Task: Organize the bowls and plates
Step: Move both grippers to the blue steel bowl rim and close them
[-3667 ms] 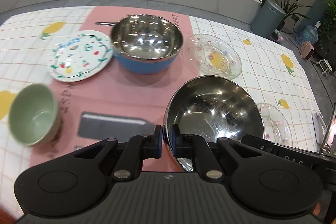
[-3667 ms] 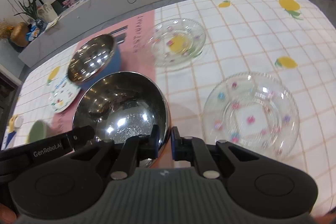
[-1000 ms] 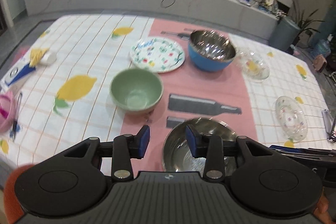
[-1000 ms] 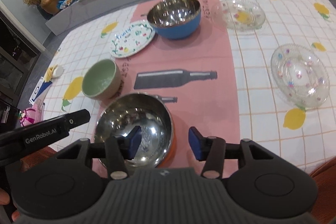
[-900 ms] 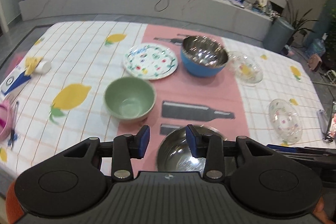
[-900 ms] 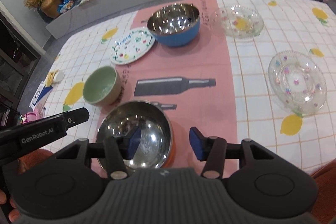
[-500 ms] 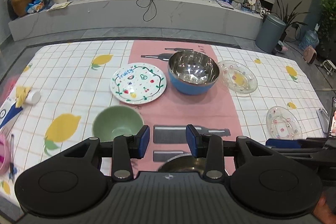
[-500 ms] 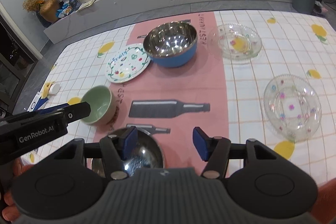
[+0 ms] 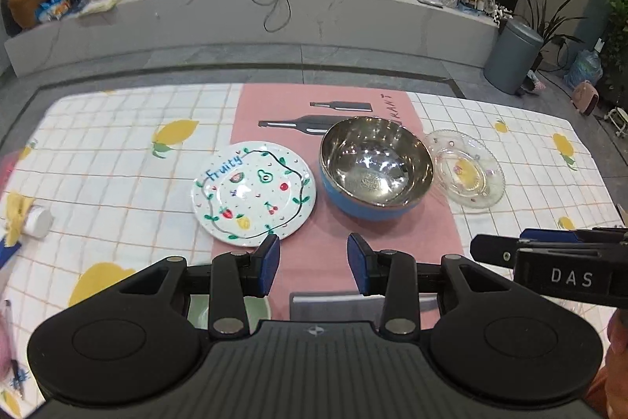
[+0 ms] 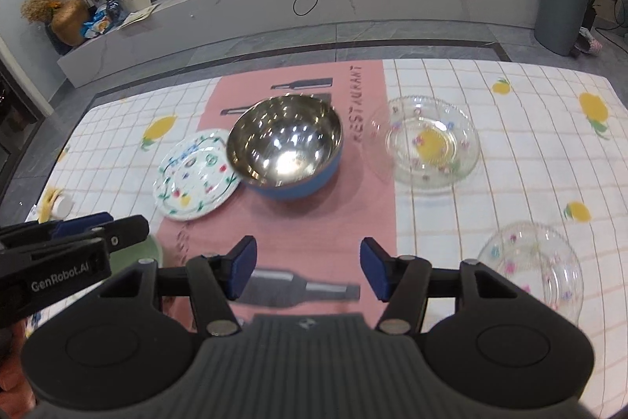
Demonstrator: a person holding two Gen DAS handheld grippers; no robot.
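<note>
Stainless steel lines the largest piece in view, the blue steel bowl point(image 9: 376, 171), which stands upright on the pink runner point(image 9: 314, 254) at the middle of the table, just beside the painted plate on one side and the far glass plate on the other. It is judged rigid, fairly light for its bulk and slippery on its polished inside; a hold across the rim, one finger inside and one outside, is judged the surest, since the rounded wall offers nothing else to pinch.

Next in size, the fruit-patterned plate point(image 9: 254, 194) lies flat on the checked lemon tablecloth point(image 9: 117, 160), its edge reaching the runner. It is white with a green vine border, small fruits and the word "Fruity". It is judged ceramic, stiff, heavier than it looks and breakable; only its thin, low rim can be taken, so a shallow approach is judged necessary.

Two clear glass plates with scalloped rims and small coloured flowers are seen: one point(image 10: 429, 142) beyond the runner near the steel bowl, the other point(image 10: 535, 268) nearer the right gripper, well apart from the first. Both are judged fragile and slick, to be pinched gently at the rim.

Smallest in view, the green bowl point(image 9: 204, 311) is mostly hidden beneath the left gripper point(image 9: 314, 264); only a pale green patch is seen.

No piece is held. The left gripper's jaws stand moderately apart with nothing between them; those of the right gripper point(image 10: 308, 269) have just been opening and stand wider, likewise empty.
</note>
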